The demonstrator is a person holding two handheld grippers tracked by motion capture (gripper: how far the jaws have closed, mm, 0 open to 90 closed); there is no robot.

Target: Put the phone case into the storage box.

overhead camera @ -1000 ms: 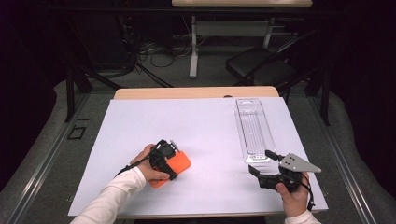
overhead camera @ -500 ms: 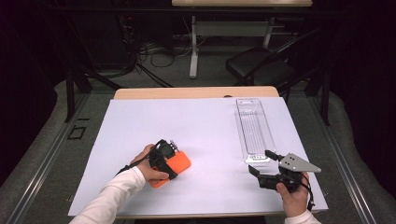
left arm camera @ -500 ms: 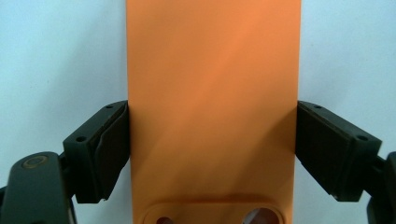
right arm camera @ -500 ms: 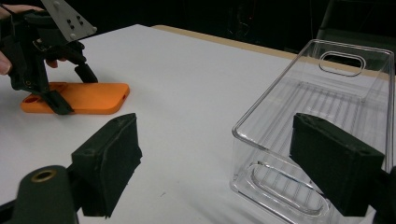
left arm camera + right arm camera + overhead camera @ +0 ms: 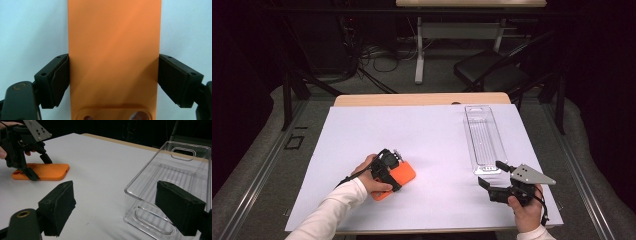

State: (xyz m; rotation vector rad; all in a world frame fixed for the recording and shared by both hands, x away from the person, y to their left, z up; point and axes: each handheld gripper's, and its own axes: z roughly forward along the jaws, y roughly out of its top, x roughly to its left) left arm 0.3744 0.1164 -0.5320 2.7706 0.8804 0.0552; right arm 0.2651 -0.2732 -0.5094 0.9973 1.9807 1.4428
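Observation:
An orange phone case lies flat on the white sheet at the near left. My left gripper straddles it from above. In the left gripper view both black pads touch the long sides of the phone case; the jaws have just been closing, with the case between them. The right gripper view shows the same left gripper standing over the phone case. My right gripper is open at the near end of a clear plastic tray, with nothing held between its jaws.
A white sheet covers most of the wooden table. The clear plastic tray runs lengthwise along the right side. A dark chair and cables lie on the floor beyond the table.

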